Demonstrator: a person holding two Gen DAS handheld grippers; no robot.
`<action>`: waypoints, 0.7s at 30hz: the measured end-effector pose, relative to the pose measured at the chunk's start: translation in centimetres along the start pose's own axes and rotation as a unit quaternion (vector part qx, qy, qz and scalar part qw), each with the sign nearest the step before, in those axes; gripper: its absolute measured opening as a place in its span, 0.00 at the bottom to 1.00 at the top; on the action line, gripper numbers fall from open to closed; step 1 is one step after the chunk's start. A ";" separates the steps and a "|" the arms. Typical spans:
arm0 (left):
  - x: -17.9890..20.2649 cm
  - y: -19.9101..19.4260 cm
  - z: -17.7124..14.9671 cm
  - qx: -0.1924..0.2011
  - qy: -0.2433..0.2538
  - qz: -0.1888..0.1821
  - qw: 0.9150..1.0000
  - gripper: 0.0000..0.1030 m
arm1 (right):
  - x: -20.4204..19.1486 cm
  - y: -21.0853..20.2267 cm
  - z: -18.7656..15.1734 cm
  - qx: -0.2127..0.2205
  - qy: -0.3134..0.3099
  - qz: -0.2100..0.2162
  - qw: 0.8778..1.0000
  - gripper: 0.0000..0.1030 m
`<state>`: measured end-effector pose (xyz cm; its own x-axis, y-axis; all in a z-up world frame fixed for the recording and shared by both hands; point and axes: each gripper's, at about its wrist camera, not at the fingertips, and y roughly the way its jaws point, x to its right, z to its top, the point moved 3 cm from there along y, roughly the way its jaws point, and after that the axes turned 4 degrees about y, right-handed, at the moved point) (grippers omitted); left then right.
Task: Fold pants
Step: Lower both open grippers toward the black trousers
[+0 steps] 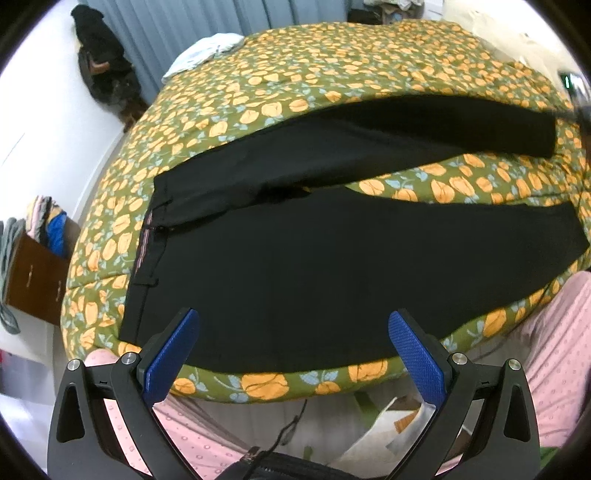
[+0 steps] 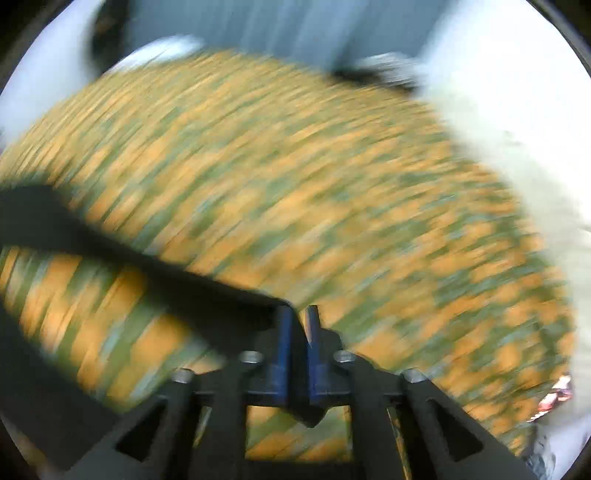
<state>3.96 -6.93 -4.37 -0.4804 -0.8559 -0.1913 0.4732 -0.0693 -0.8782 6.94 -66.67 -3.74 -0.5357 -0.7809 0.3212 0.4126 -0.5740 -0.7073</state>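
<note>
Matt black cloth pants [image 1: 332, 258] lie on a quilted floral bedspread [image 1: 332, 66].

Home bedroom: floral-quilted bed [image 1: 332, 66], curtains [image 1: 184, 33].

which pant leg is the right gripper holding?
The far leg of the black fabric pants, hem lifted toward the right gripper, jaws shut on it. The near leg lies flat before the open left gripper.

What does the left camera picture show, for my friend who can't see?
Black pants lie spread on a bed with a green and orange flowered cover, legs apart in a V. The left gripper hangs open over the nearest edge of the pants, touching nothing.
</note>
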 end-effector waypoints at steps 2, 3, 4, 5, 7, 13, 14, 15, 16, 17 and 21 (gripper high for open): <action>-0.1 0.1 0.4 0.004 -0.004 0.005 1.000 0.99 | 3.3 -0.2 2.9 0.022 0.056 -0.038 0.997 0.73; -0.1 0.3 0.5 0.004 -0.007 0.005 1.000 0.99 | 3.7 -0.7 3.3 0.035 0.070 -0.033 0.996 0.73; -0.2 0.5 0.6 0.003 -0.010 0.003 1.000 0.99 | 3.3 -1.0 3.3 0.041 0.075 -0.022 0.996 0.73; -0.4 1.1 0.6 -0.002 -0.015 0.001 1.000 0.99 | 1.8 -1.3 2.4 0.044 0.076 0.006 0.996 0.73; -0.7 2.5 1.1 -0.011 -0.020 -0.002 1.000 0.99 | -1.9 -1.1 0.4 0.030 0.068 0.059 0.995 0.73; -3.2 7.5 6.8 0.022 -0.071 0.007 0.997 0.99 | -22.1 -2.0 -5.8 -0.029 0.035 0.360 0.932 0.73; -3.9 8.8 8.7 0.040 -0.084 0.022 0.995 0.99 | -26.3 -2.6 -6.3 -0.040 0.022 0.409 0.911 0.73; -4.3 9.6 9.8 0.050 -0.089 0.032 0.994 0.99 | -30.5 -3.3 -6.6 -0.053 0.009 0.455 0.889 0.73; -5.1 11.0 11.3 0.064 -0.099 0.046 0.992 0.99 | -32.9 -3.5 -6.7 -0.058 0.000 0.477 0.877 0.73; -5.8 12.6 12.6 0.071 -0.109 0.057 0.990 0.99 | -35.9 -3.6 -6.6 -0.064 -0.015 0.499 0.864 0.73; -8.9 20.0 15.2 0.030 -0.138 0.097 0.985 0.99 | -40.1 1.3 -5.3 -0.119 -0.048 0.499 0.857 0.73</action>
<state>28.91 -8.53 -13.51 -0.1614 -0.9620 -0.2201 0.5838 0.0868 -0.8073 25.03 -34.75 -20.89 0.0634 -0.8771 -0.4761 0.4620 0.4486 -0.7650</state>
